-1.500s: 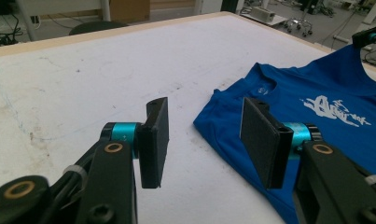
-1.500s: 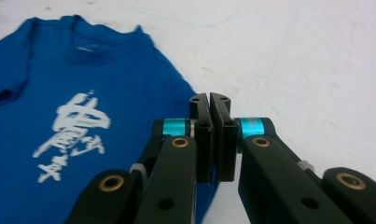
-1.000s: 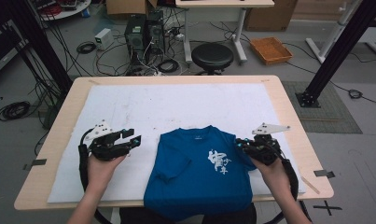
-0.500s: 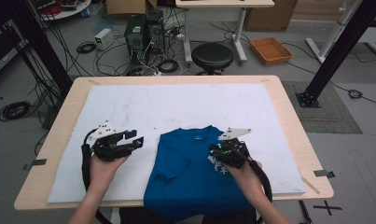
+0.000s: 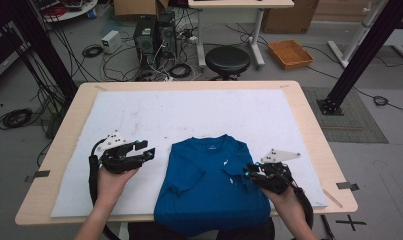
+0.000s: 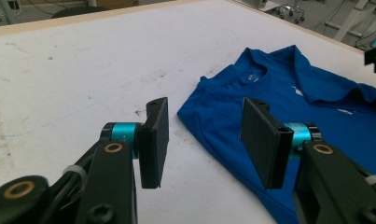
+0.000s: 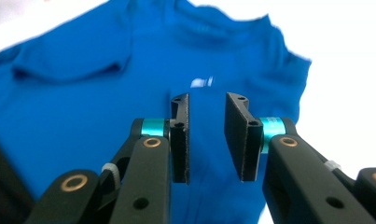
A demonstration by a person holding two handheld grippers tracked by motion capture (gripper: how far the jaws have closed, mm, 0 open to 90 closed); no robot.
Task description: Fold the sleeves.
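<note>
Lying with its collar at 12 o'clock, the blue T-shirt has the right gripper, jaws just opening and empty, over its 3 o'clock edge, nearer than the left gripper, jaws apart at 9 o'clock.

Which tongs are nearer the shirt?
Right. The right tongs are over the shirt's right edge, open; the left tongs hover beside its left sleeve, apart.

A folded blue cotton T-shirt lay on the white-padded wooden surface. The left tongs hovered just beside it, jaws apart. The right tongs, just opening, sat over its right edge.
</note>
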